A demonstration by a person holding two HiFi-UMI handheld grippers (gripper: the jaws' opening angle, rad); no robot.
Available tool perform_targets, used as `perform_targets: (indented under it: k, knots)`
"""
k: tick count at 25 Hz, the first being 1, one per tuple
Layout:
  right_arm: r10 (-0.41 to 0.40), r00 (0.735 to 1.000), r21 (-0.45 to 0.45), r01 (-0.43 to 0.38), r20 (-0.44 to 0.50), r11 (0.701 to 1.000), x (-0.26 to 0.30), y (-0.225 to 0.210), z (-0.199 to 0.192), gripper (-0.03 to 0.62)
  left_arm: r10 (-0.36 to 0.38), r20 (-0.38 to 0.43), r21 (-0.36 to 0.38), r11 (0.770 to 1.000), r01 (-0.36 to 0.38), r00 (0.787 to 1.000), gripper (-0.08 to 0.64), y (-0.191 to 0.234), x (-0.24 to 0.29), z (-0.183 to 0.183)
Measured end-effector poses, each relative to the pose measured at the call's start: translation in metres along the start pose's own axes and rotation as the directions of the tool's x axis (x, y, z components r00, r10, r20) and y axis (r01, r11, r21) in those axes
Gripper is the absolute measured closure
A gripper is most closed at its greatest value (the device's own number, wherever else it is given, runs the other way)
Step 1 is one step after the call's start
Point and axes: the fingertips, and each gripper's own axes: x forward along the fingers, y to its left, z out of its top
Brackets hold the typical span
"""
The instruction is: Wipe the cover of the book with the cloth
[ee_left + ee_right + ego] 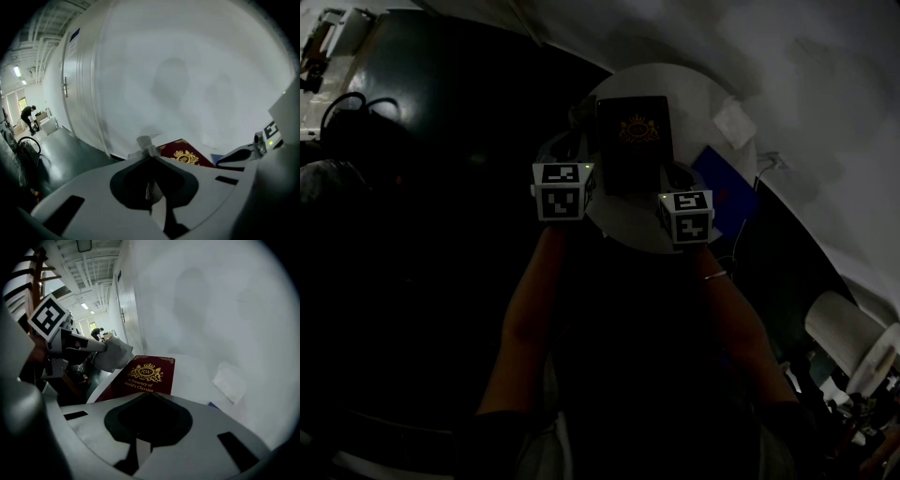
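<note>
One book [634, 141] lies flat, cover up, at the middle of a round white table [694, 94]. The head view is dim, so the book reads there as a dark slab with a faint gold crest. The right gripper view shows the book [145, 373] as maroon, with a gold crest and the title "A Treasury of World's Classics". The left gripper view catches only a corner of the book [185, 154] past its jaws.

Cloth [146, 144]: a pale grey wad pinched in the closed jaws of the left gripper [151, 157], one tuft sticking up above the tips. The right gripper view shows it from the side: the cloth [115, 355] bunches at the left gripper's tips [101, 347], just beside the book's left edge near the far corner. Whether it touches the cover I cannot tell. In the head view the cloth is not made out.

Right gripper [150, 393]: jaws together, nothing between them, tips over the book's near edge; contact unclear. It also shows at the right of the left gripper view [234, 154].

Head view: both marker cubes sit at the near rim of the table, left [562, 190] and right [686, 216], either side of the book's near end, bare forearms behind them.

A white folded tissue [229, 380] lies on the table right of the book, apart from it. A blue flat item [724, 192] lies at the table's right rim. White curved wall behind. Far down the corridor a person [27, 117] stands bent over.
</note>
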Motion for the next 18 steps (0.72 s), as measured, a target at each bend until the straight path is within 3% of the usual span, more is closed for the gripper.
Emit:
perform_targets:
  k: [5, 11, 18]
  knots:
    - [-0.018, 1.0, 0.033, 0.018, 0.018, 0.999, -0.013, -0.003, -0.004, 0.563, -0.128, 0.06, 0.023, 0.992, 0.127, 0.99, 0.537, -0.056, -0.004, 0.031]
    - [-0.054, 0.998, 0.082, 0.051, 0.042, 0.995, -0.033, -0.014, -0.007, 0.563, -0.275, 0.067, 0.082, 0.96, 0.269, 0.959, 0.537, -0.127, 0.003, 0.045]
    - [-0.082, 0.996, 0.119, 0.076, 0.045, 0.99, -0.041, -0.028, -0.018, 0.563, -0.32, -0.016, 0.143, 0.937, 0.319, 0.947, 0.537, -0.165, 0.036, 0.021]
